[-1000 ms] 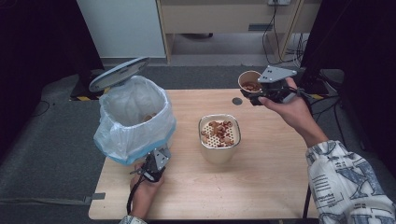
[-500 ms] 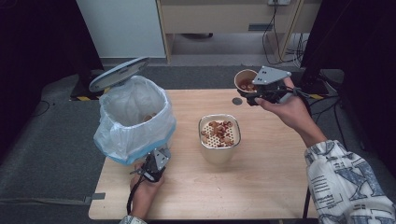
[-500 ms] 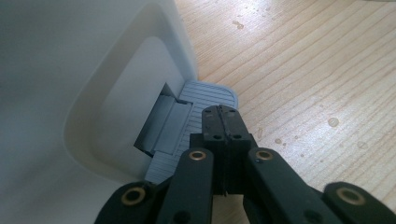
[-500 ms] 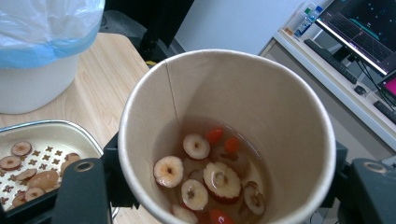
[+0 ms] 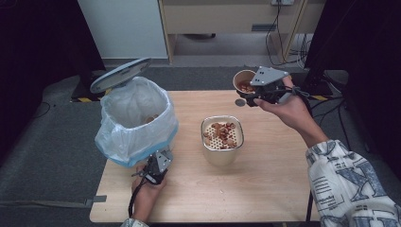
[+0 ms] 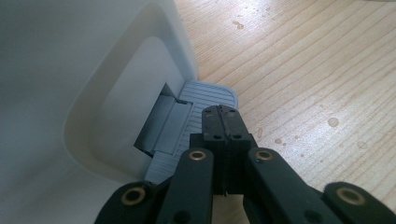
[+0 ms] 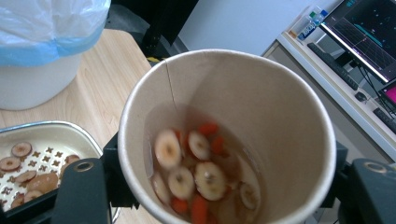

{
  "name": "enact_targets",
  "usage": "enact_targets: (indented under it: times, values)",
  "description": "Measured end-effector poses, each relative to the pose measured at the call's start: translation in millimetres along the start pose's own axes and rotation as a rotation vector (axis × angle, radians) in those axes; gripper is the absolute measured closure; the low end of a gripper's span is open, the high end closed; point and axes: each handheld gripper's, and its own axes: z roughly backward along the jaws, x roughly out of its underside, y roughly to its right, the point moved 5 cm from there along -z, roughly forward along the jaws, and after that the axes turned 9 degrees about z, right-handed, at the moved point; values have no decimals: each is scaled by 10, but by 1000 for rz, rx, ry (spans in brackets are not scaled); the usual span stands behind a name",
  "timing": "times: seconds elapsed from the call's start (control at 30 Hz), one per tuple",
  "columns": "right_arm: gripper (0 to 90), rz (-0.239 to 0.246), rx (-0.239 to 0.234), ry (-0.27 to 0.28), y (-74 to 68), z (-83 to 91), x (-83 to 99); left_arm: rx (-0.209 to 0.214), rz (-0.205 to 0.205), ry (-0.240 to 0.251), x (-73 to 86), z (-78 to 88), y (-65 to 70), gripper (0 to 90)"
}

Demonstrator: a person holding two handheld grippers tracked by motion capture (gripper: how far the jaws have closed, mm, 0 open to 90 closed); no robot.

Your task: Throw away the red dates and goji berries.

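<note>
Leftward a touch since a second before, my raised right tool (image 5: 250,91) gripped the paper cup (image 5: 242,81) above the bench's (image 5: 265,189) far edge; my left tool (image 5: 152,171), jaws shut and empty, pressed the bin's pedal (image 6: 205,95).

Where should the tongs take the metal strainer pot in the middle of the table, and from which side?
Grip the strainer pot by its thin rim, one jaw inside and one outside, coming down from above on the near wall. The pot stands upright with an open top, its body looks too wide to span, and the perforated insert with fruit slices sits below the rim.
</note>
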Motion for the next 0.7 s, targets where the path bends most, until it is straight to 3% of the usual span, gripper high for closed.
enact_targets:
  times: [0.4,0.57,0.7]
  values:
    - [310,46,2,-7,1,-25,-63,0,-1,-2,0,1,0,896]
    - [310,98,1,-19,-52,-47,-77,0,0,-2,0,1,0,896]
    - [310,107,7,-22,-49,-48,-80,0,-1,-2,0,1,0,896]
